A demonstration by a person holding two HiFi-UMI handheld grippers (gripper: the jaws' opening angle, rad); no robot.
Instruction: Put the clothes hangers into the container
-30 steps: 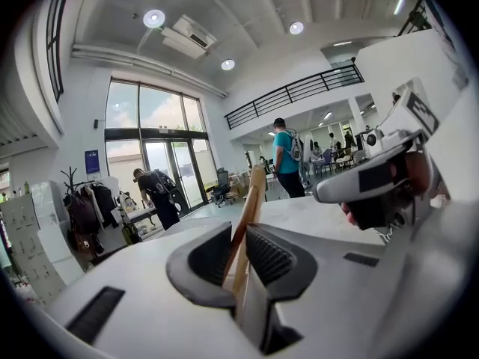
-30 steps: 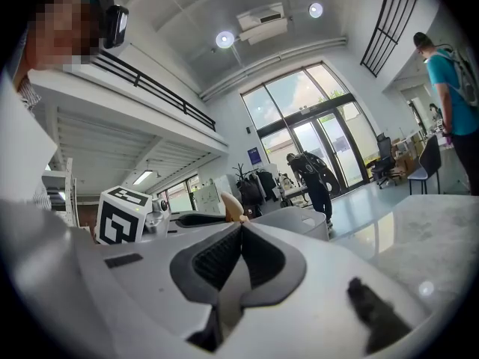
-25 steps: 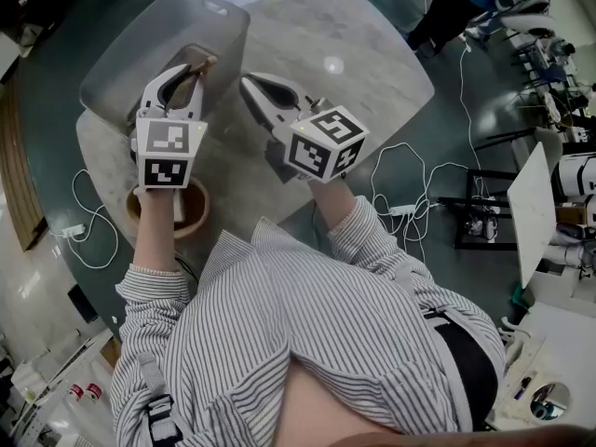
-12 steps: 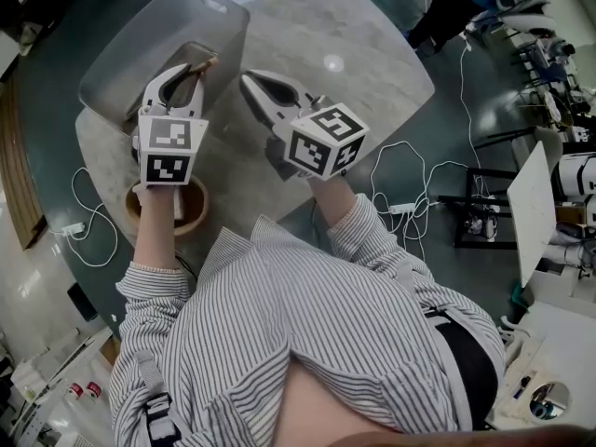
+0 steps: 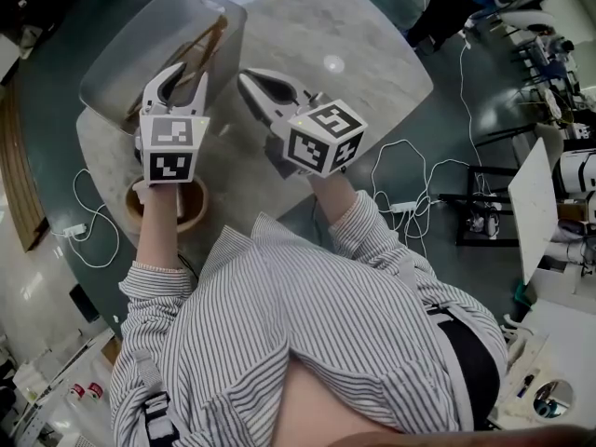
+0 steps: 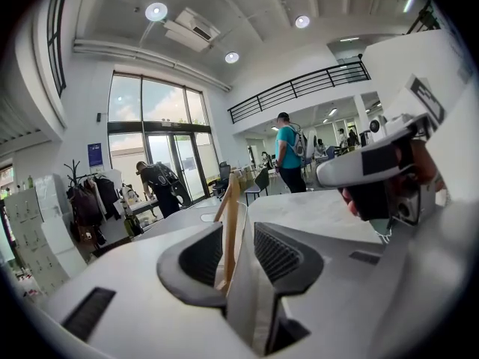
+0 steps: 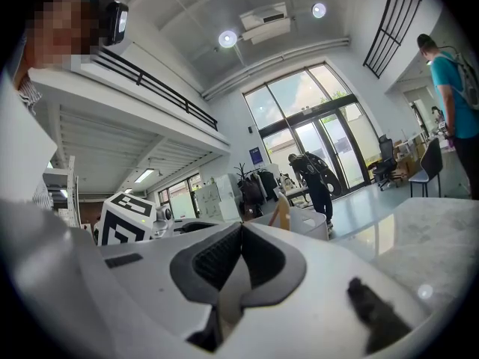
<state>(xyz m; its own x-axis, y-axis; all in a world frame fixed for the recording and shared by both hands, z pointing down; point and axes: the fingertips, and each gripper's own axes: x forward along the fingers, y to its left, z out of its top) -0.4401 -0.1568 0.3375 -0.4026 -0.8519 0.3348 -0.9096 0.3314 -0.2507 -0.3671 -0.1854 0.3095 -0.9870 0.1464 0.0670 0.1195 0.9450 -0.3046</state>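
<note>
Head view: our left claw [image 5: 183,80] has just been opening. Its jaws are wide apart, with the wooden hanger [image 5: 209,43] loose between them, leaning in the container [image 5: 130,54] at the table's [image 5: 363,54] far-left edge. We'd back straight out so nothing snags. Right claw [image 5: 247,80] is pinched closed, empty.

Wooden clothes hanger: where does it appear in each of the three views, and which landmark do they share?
Head view: the wooden hanger lies at upper left, inside the container.
Left gripper view: the hanger stands upright at the centre.
Right gripper view: only its tip shows, just right of centre, above the container.
Shared landmark: the marble table.
</note>
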